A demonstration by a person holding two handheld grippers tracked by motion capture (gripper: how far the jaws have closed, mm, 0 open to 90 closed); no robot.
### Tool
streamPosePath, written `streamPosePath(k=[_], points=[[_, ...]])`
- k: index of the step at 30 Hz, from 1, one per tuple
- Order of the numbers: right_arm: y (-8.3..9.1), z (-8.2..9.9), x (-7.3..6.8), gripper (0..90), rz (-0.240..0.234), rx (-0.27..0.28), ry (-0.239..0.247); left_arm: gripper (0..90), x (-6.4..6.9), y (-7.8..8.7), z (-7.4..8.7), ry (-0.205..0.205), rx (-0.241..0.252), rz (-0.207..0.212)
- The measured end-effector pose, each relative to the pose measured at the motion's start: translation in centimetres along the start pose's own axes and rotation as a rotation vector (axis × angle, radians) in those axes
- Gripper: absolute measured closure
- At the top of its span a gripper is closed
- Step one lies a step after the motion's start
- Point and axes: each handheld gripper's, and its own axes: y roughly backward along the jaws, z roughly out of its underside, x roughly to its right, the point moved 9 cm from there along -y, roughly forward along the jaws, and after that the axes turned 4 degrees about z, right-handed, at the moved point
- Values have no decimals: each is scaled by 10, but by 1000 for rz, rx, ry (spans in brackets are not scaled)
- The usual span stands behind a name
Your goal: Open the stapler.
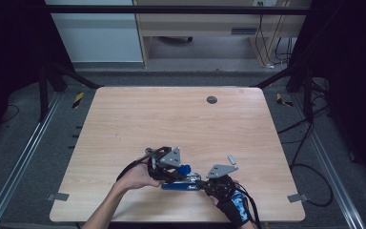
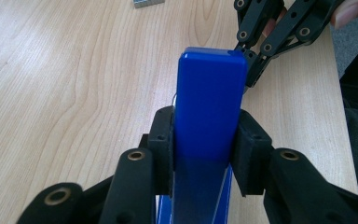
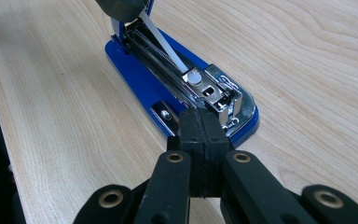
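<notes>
Near the table's [image 1: 124, 124] front edge, seen from above, both grippers meet over a blue stapler [image 1: 181, 185]. Along the left gripper [image 2: 208, 154], its pads clamp the stapler's raised blue lid [image 2: 210, 98]. Along the right gripper [image 3: 204, 128], the jaws are pressed together, tips at the open stapler's metal tray [image 3: 200, 86].

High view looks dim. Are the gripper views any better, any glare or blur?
High view: dark surround, small soft stapler. Left gripper view: bright, even light, blue lid sharp, near jaws blurred. Right gripper view: glare on the chrome magazine, table grain crisp, right gripper soft at bottom.
</notes>
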Motion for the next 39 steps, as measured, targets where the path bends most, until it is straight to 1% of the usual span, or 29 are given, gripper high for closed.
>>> streamPosePath(k=[12,15,19,22,23,28,29,30,32,36,39], points=[[0,0,0,900,-3,2,-1,643,0,0,0,3,6,-1],[0,0,0,900,0,1,10,643,0,0,0,4,7,-1],[-1,-1,0,900,1,-3,11,643,-1,-2,0,3,6,-2],[1,-2,0,900,-5,1,7,643,-1,-2,0,3,7,-3],[2,-4,-1,900,-15,16,0,643,-1,-2,0,3,7,-3],[12,-14,2,900,-6,81,2,643,0,-2,0,6,8,-1],[12,-14,2,900,-6,81,2,643,0,-2,0,6,8,-1],[14,-19,2,900,-7,103,9,642,-1,-2,0,3,8,-1],[15,-22,2,900,-14,116,15,643,-1,-2,0,4,8,0],[19,-35,1,900,-21,159,31,642,-1,-2,0,5,7,1],[19,-41,-1,900,-26,177,38,642,-1,-3,-1,5,7,-2]])
